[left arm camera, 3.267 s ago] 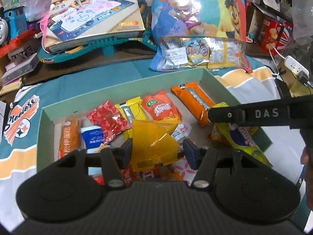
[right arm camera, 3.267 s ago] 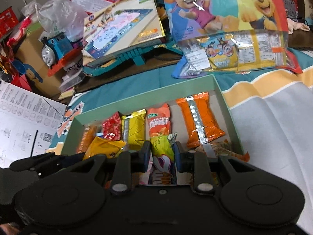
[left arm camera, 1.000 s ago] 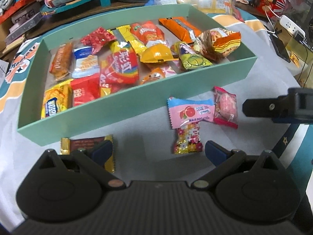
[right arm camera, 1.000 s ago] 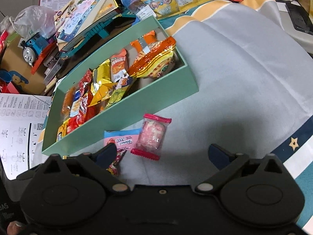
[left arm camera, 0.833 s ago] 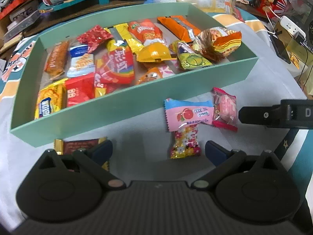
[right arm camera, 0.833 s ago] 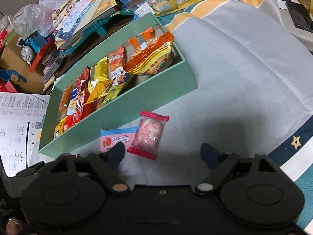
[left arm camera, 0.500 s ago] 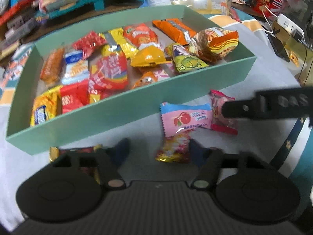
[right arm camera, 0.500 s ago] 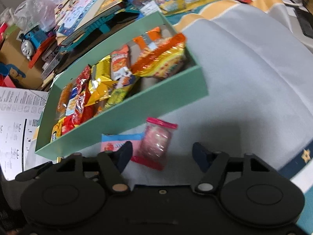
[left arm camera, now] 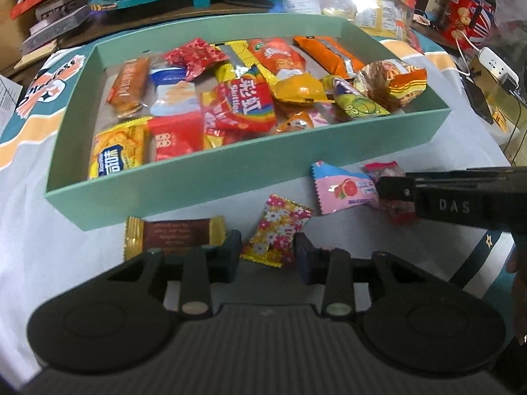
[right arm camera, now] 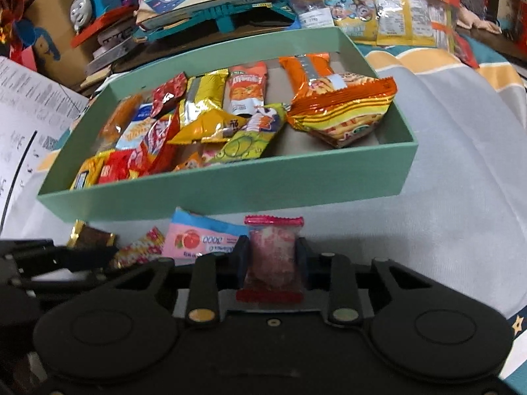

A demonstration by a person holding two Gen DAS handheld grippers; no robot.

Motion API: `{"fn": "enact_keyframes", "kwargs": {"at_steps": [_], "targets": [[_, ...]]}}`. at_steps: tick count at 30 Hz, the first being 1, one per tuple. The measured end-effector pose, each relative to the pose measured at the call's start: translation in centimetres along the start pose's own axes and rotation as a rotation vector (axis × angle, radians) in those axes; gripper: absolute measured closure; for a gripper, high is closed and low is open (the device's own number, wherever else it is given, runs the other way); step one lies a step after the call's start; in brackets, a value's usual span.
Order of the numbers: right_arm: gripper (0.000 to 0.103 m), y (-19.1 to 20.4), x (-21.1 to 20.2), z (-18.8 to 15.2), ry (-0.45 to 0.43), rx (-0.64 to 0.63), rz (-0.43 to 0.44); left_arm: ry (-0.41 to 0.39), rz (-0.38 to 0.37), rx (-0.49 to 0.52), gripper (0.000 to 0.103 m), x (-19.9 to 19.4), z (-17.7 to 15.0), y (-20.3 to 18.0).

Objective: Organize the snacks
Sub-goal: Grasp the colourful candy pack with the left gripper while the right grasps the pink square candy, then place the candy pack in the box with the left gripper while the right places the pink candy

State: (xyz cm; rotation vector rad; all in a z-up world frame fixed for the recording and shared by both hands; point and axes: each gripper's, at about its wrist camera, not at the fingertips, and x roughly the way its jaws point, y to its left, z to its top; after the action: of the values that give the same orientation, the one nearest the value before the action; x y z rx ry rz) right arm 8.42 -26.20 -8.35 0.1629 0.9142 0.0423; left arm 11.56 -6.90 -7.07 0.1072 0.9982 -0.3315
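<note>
Grey cloth (right arm camera: 444,171) covers the surface, with a green box (left arm camera: 230,177) full of snacks at its far side. Low over the near cloth, the left gripper (left arm camera: 266,251) points toward the box, its jaws narrowed against a floral candy (left arm camera: 278,230). To its right, the right gripper (right arm camera: 270,260) is level, jaws pinching a pink-red candy (right arm camera: 271,256) beside a pink grapefruit packet (right arm camera: 201,238).
</note>
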Motion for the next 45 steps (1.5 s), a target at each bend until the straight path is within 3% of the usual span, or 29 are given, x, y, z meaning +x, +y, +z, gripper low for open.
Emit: {"fn": "enact_keyframes", "kwargs": {"at_steps": [5,8,11,12,14,22,31,38,45], "targets": [[0.072,0.2,-0.2,-0.6,-0.015,-0.021,-0.017,0.007,-0.007,0.024,0.042,0.4,0.3,-0.6],[0.072,0.4,-0.1,-0.6,-0.019,-0.047,-0.027,-0.004,0.016,0.050,0.041,0.7,0.3,-1.2],[0.070,0.8,0.2,-0.6,-0.023,-0.067,-0.040,-0.010,0.031,0.066,0.045,0.9,0.3,-1.4],[0.070,1.0,0.2,-0.6,-0.027,-0.084,-0.050,-0.015,0.040,0.072,0.060,0.9,0.3,-1.5],[0.069,1.5,0.3,-0.7,-0.025,-0.112,-0.061,-0.018,0.031,0.067,0.077,0.6,0.4,-1.4],[0.074,0.0,-1.7,-1.3,-0.002,-0.024,-0.014,0.001,-0.001,0.017,0.078,-0.5,-0.2,-0.6],[0.074,-1.7,-5.1,-0.3,-0.049,0.059,0.036,-0.074,-0.031,-0.011,0.078,-4.3,0.7,-0.3],[0.074,-1.4,-7.0,3.1,-0.111,0.080,0.097,-0.149,-0.026,-0.061,0.078,-6.6,4.2,1.4],[0.074,-1.5,-6.0,7.9,-0.146,0.100,0.112,-0.183,-0.006,-0.095,0.078,-5.5,9.3,3.4]]}}
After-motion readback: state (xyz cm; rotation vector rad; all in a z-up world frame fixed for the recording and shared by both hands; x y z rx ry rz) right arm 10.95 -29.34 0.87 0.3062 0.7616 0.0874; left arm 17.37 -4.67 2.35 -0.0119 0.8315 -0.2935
